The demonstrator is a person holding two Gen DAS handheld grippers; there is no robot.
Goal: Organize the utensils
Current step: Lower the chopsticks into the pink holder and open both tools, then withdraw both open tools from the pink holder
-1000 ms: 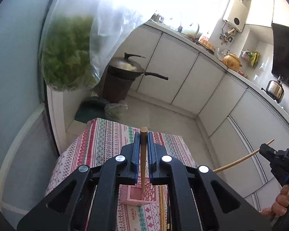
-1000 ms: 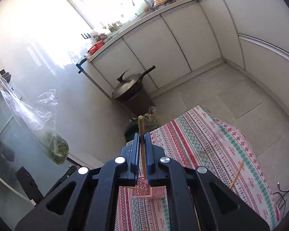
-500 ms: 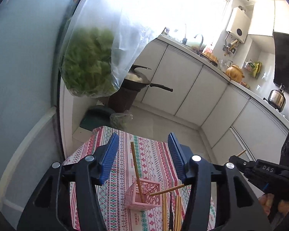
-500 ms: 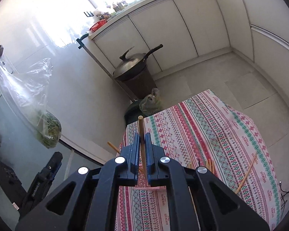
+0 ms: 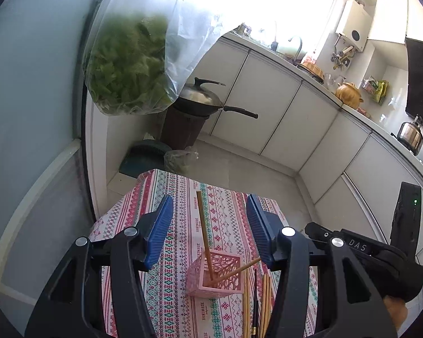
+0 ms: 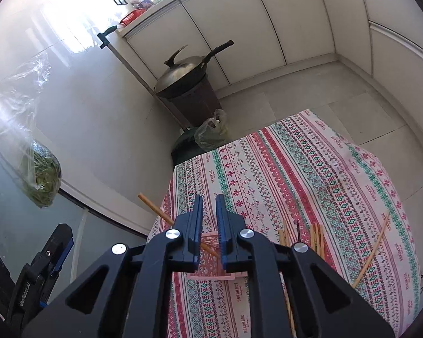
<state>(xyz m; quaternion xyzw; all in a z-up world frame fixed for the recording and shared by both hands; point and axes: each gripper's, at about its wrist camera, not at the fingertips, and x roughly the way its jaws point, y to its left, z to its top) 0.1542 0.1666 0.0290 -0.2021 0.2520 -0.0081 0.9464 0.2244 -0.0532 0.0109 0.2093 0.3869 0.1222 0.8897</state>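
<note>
left tool (image 5: 208,233): wide, empty | right tool (image 6: 209,219): jaws just parting, chopstick (image 5: 234,271) freed | both chopsticks lean in pink basket (image 5: 215,274) on table (image 6: 310,169) | risk: my tools nudging light basket, tipping it

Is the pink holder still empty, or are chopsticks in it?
Not empty: two wooden chopsticks stand slanted inside the pink holder; more chopsticks lie beside it on the tablecloth.
</note>
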